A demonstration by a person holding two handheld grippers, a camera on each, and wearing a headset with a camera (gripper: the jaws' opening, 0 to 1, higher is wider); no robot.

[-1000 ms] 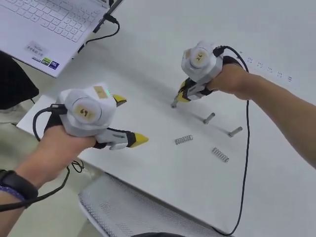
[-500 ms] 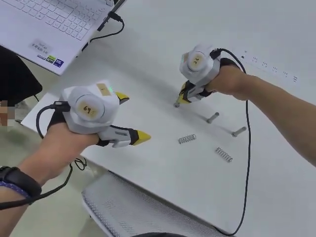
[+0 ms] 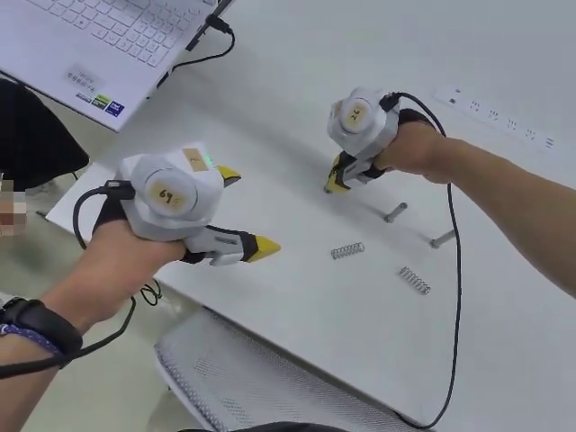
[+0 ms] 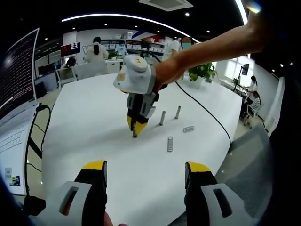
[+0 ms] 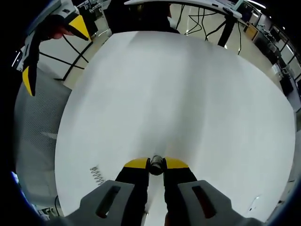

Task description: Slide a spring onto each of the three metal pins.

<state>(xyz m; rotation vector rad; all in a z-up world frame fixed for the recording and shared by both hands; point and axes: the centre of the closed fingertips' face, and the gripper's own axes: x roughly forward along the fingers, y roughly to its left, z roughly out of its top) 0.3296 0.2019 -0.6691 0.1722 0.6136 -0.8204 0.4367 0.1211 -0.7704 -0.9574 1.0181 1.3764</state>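
Observed right gripper [image 3: 335, 186] clamped on one metal pin [image 5: 156, 165], left gripper [image 3: 247, 209] spread and empty, one spring [image 3: 347, 251] and second spring [image 3: 414, 280] loose toward bench's [image 3: 297, 99] near edge; judged light, roll-prone, best pinched gently mid-coil

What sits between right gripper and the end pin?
The middle pin, no spring on it, in line between the right gripper and the end pin, per the head view.

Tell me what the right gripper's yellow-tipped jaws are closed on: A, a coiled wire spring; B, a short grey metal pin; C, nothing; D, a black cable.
B: the right gripper pinches the short grey metal pin between its tips, while the coiled wire springs lie loose.
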